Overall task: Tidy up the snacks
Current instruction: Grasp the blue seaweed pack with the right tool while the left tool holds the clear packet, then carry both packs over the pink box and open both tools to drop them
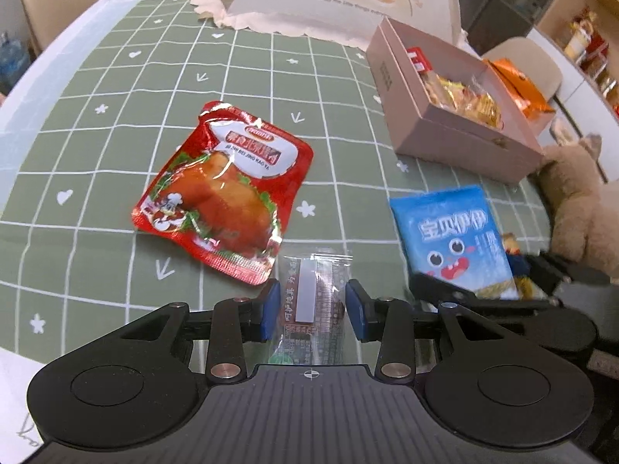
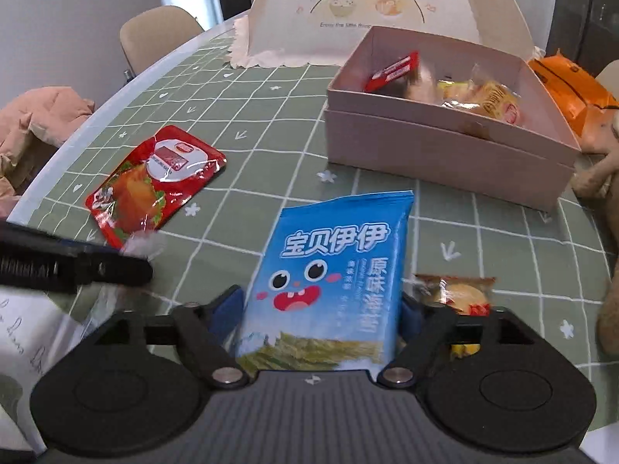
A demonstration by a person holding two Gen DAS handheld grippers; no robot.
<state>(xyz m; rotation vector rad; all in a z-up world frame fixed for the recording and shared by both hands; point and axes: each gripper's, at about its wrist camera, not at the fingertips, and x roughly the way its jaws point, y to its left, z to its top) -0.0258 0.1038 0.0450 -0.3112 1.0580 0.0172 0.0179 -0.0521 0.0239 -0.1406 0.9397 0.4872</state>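
beside the pink box [image 2: 445, 147], the blue snack bag [image 2: 329, 282] hides part of a small wrapped pastry [image 2: 456, 292]; the box's snacks [image 2: 479, 100] are blurred; an orange bag [image 2: 568, 89] sits partly hidden behind.

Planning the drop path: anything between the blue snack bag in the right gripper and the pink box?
Nothing visible. The right gripper has the blue snack bag between its fingers, and only bare green tablecloth lies up to the pink box. The small yellow snack packet sits off to the right.
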